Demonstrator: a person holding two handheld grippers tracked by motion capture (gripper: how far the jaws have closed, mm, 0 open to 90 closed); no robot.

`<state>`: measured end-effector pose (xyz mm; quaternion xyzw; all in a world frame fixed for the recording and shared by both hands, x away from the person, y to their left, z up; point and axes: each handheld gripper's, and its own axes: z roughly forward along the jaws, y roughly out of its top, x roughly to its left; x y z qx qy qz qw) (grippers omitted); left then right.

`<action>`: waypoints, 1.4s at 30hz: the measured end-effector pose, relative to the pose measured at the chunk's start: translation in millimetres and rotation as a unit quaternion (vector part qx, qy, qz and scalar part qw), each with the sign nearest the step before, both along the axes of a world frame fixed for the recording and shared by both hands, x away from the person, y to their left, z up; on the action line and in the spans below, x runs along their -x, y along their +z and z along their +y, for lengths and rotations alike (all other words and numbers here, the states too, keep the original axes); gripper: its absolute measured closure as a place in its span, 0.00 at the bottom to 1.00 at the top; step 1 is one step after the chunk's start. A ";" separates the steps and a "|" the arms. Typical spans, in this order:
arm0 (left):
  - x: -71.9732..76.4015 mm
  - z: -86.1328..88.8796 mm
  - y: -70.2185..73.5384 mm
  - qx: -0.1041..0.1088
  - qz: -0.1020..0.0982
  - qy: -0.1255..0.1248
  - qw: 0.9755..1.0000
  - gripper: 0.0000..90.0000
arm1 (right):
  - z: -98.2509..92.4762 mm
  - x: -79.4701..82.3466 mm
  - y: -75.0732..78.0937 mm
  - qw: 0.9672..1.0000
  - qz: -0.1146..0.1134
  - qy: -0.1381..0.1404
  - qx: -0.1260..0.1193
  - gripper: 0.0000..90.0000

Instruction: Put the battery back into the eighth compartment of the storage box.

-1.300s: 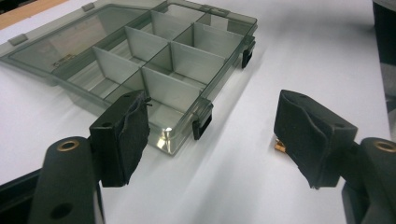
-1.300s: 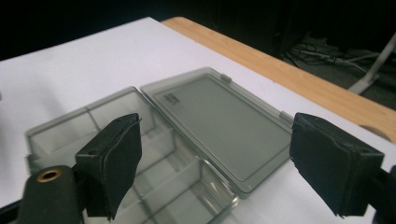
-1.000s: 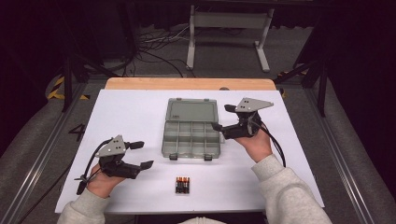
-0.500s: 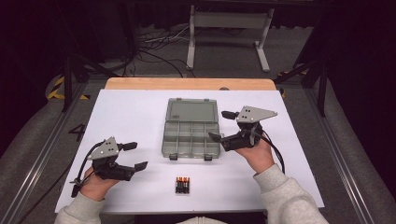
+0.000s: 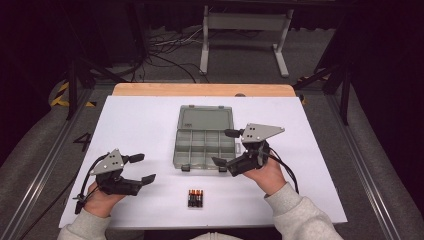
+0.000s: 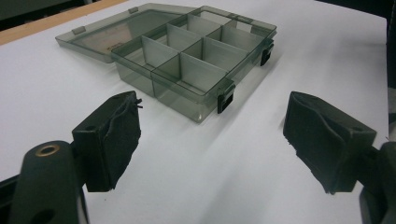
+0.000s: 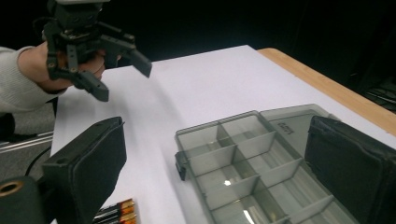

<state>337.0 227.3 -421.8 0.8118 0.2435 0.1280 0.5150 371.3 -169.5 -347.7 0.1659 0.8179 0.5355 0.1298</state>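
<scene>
1. High view: clear grey organiser box (image 5: 206,142) sits mid-table on the white sheet (image 5: 140,125), lid flipped open toward the far side, lying flat. Compartments look bare as far as can be seen.
2. Box has two dark latches on its near edge; left gripper view shows them hanging at the near wall (image 6: 226,96).
3. Right gripper (image 5: 229,147) is at the box's near-right corner, jaws spread wide and just been opening, nothing between the pads. One jaw hangs over the box's right side, the other near the near-right corner; contact w/ box can't be told.
4. Right gripper view: box (image 7: 252,158) lies between and beyond its two black pads, pads well apart, no grip.
5. Batteries (image 5: 195,198), small pack w/ orange tips, lie near of the box, close to the table's near edge, apart from both grippers. Also seen at bottom of right gripper view (image 7: 114,212).
6. Left gripper (image 5: 142,168) is at near-left, well apart from box, jaws open, empty, pointing right.
7. Wood table edge (image 5: 200,90) runs along the far side of the sheet.
</scene>
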 end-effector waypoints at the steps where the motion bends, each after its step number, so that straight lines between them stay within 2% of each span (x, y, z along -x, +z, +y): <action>1: -0.2 0.6 0.3 -0.001 -0.004 0.001 1.000 0.21 | 0.0 0.0 0.0 1.000 0.000 0.000 0.000 0.07; 12: -2.0 -1.8 -0.1 -0.008 -0.004 -0.002 1.000 0.22 | 17.4 13.5 -9.7 1.000 0.008 0.028 -0.002 0.06; 21: -2.2 -1.8 -0.1 -0.008 -0.003 -0.002 1.000 0.22 | 17.7 15.7 -11.2 1.000 0.006 0.031 0.002 0.03; 25: -2.8 -1.7 -0.7 -0.010 0.000 0.000 1.000 0.22 | 18.8 12.6 -16.4 0.998 0.011 0.033 0.046 0.02; 31: -2.9 -1.9 -0.6 -0.010 0.000 -0.001 1.000 0.22 | 19.7 12.0 -22.8 0.995 0.033 0.041 0.086 0.02; 34: -2.9 -2.2 -0.8 -0.011 0.000 -0.001 1.000 0.22 | 22.1 13.4 -26.1 0.993 0.032 0.043 0.108 0.02; 42: -3.1 -2.6 -0.8 -0.011 -0.001 -0.003 1.000 0.22 | 28.7 16.0 -34.6 0.988 0.039 0.055 0.140 0.02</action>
